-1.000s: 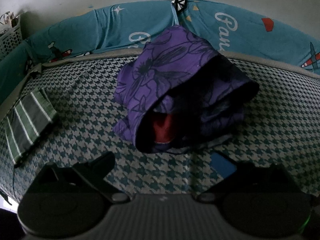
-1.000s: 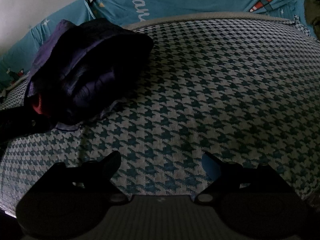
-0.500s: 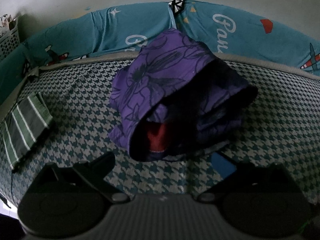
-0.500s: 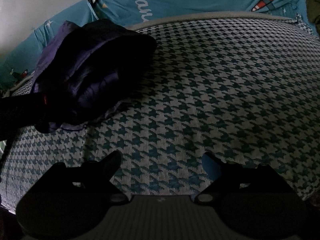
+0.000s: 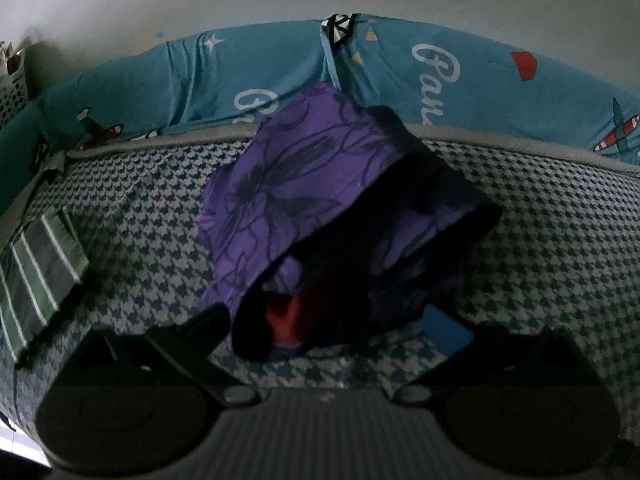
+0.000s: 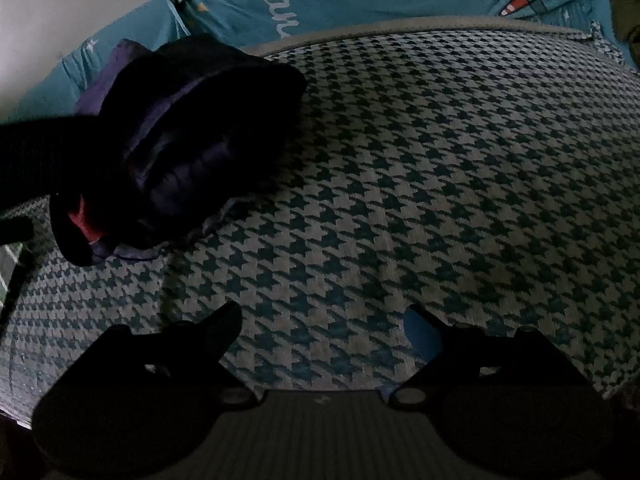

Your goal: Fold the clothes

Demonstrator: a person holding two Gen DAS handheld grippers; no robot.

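A folded purple garment (image 5: 304, 184) with a dark flower print lies on the houndstooth bed cover (image 5: 560, 248); something red (image 5: 284, 316) shows inside its near opening. My left gripper (image 5: 330, 320) is open, and the garment's near edge reaches in between its wide-apart fingers without the pads pressing on it. In the right wrist view the same garment (image 6: 192, 120) lies at the upper left, looking dark. My right gripper (image 6: 322, 316) is open over bare houndstooth cover (image 6: 420, 160), to the right of the garment and apart from it.
A folded green-and-grey striped cloth (image 5: 36, 280) lies at the left edge of the bed. A teal sheet (image 5: 460, 76) with planes and lettering runs along the back against the wall. A white perforated basket (image 5: 12, 84) stands at the far left.
My left gripper has come closer to the purple garment, whose near edge now lies between its fingers. A dark shape has come in at the left of the right wrist view. The right gripper has stayed put.
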